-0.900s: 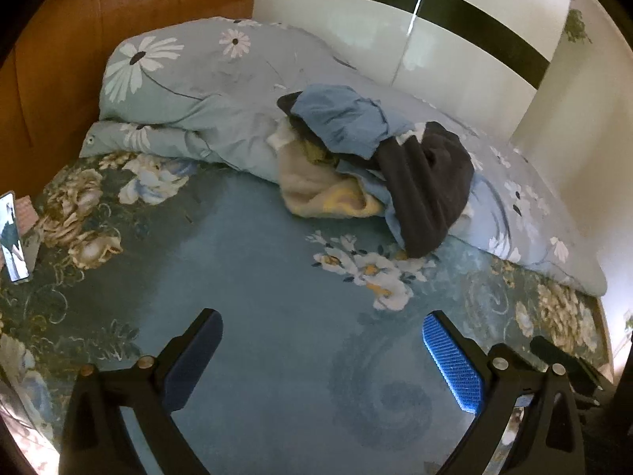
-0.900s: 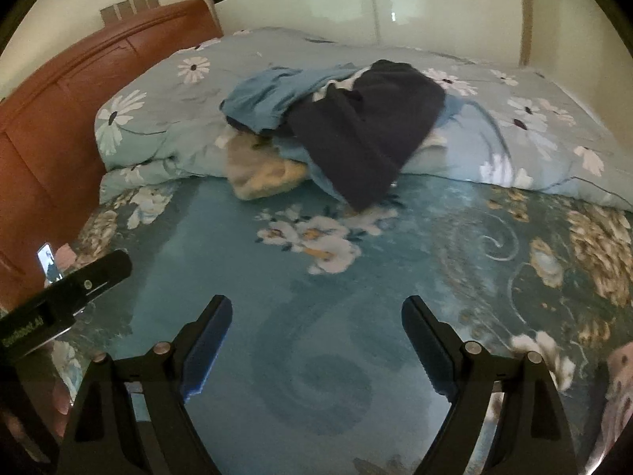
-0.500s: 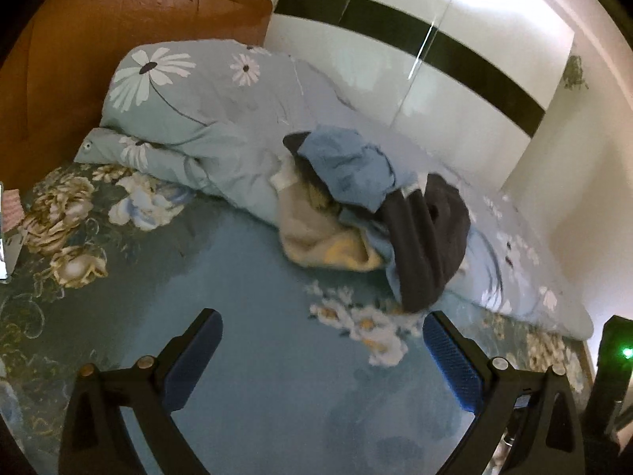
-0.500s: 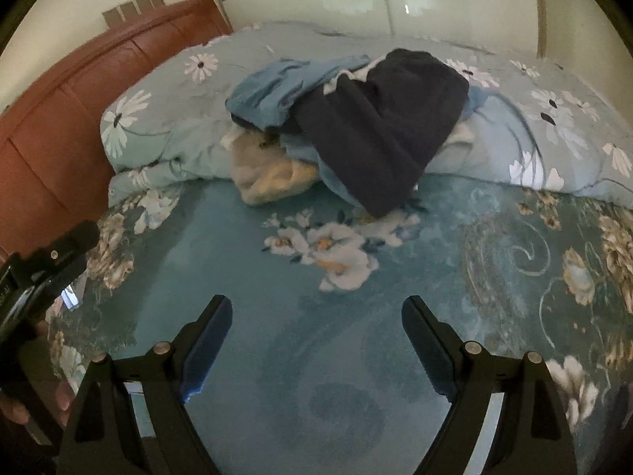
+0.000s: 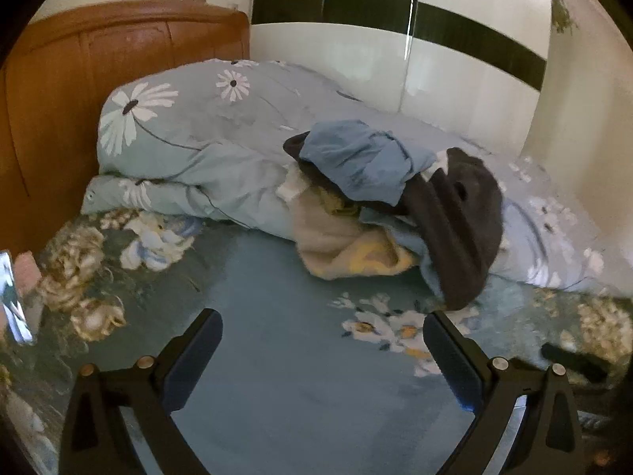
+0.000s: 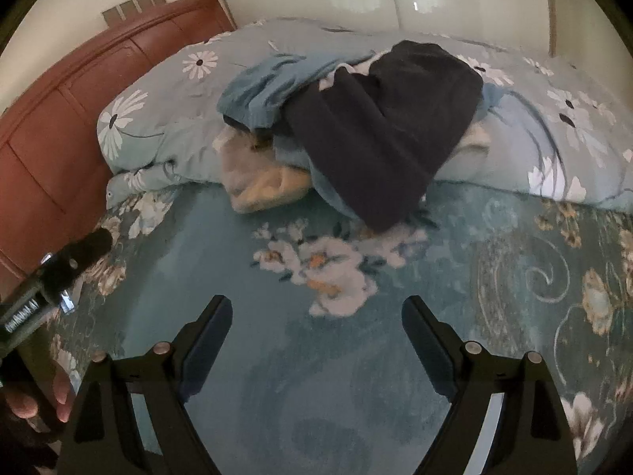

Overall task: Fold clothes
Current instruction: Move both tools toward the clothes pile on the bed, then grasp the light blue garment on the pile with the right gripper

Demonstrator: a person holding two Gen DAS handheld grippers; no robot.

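Note:
A pile of clothes lies on the bed against the rolled quilt: a dark navy garment [image 5: 463,225] [image 6: 387,130] on top, a light blue garment [image 5: 356,162] [image 6: 269,87] beside it, and a cream and yellow garment [image 5: 348,249] [image 6: 257,186] underneath. My left gripper [image 5: 322,344] is open and empty above the bed sheet, short of the pile. My right gripper [image 6: 316,328] is open and empty, also short of the pile. The left gripper's body [image 6: 51,277] shows at the left edge of the right wrist view.
A light blue floral quilt [image 5: 190,150] [image 6: 554,130] lies rolled along the far side of the bed. The teal floral bed sheet [image 5: 277,277] [image 6: 221,237] spreads in front. A wooden headboard [image 5: 79,79] stands left. A phone [image 5: 12,301] lies at the left edge.
Both grippers have moved forward toward the clothes pile, which looms larger. The left gripper has tilted up, showing more wall and wardrobe. Both stay open.

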